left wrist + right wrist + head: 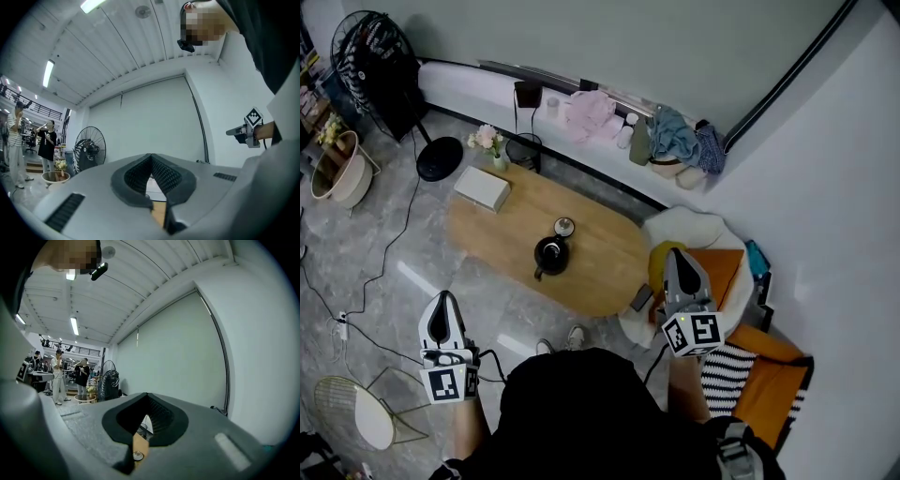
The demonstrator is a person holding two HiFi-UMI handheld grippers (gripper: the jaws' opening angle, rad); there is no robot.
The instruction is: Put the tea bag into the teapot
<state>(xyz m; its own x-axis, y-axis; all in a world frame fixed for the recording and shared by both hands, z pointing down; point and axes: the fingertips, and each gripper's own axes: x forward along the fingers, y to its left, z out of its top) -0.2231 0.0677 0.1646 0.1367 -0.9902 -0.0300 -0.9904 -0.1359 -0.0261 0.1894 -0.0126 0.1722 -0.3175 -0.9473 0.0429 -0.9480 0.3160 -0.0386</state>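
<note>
The left claw [442, 302] and right claw [677, 255] are both clenched on nothing, well short of the teapot [551, 254], whose lid [564, 225] lies just beyond it. No tea bag shows near the teapot, so a blind reach could topple it.

Left hand-held gripper [442, 302]: held low at the person's left, pointing forward; jaws together, tips meeting, nothing between them.
Right hand-held gripper [676, 259]: held out at the person's right, farther forward than the left one; jaws together, nothing between them.
Left forearm [467, 433]: bare, reaching forward from the body.
Right forearm [685, 386]: bare, reaching forward.
Spacing: the two grippers are well apart, roughly parallel.
</note>
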